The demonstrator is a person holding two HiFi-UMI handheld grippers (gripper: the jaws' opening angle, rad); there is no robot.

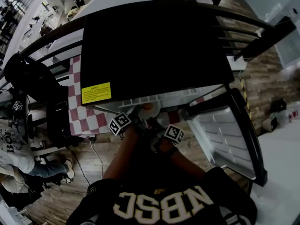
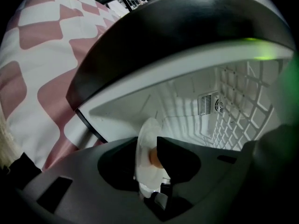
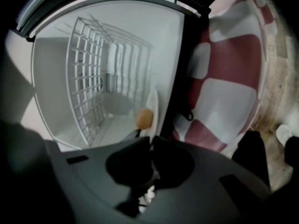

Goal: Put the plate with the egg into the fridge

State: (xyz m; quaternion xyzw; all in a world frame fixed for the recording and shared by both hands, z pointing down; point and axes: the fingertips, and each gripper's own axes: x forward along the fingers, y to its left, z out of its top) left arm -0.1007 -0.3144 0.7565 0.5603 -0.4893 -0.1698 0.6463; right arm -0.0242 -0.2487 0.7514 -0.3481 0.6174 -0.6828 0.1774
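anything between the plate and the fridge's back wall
No: the left gripper view shows only empty space from the plate to the back wall.

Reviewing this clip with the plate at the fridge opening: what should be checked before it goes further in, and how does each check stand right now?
1. Fridge door open: ok, swung wide to the right in the head view.
2. Left gripper on the plate: ok, jaws closed on its rim.
3. Right gripper on the plate: ok, jaws closed on the other side of the rim.
4. Egg on the plate: ok, resting on it.
5. Room inside the fridge: ok, only the wire shelf shows in the white interior.
6. Plate held level: cannot tell from these angles.
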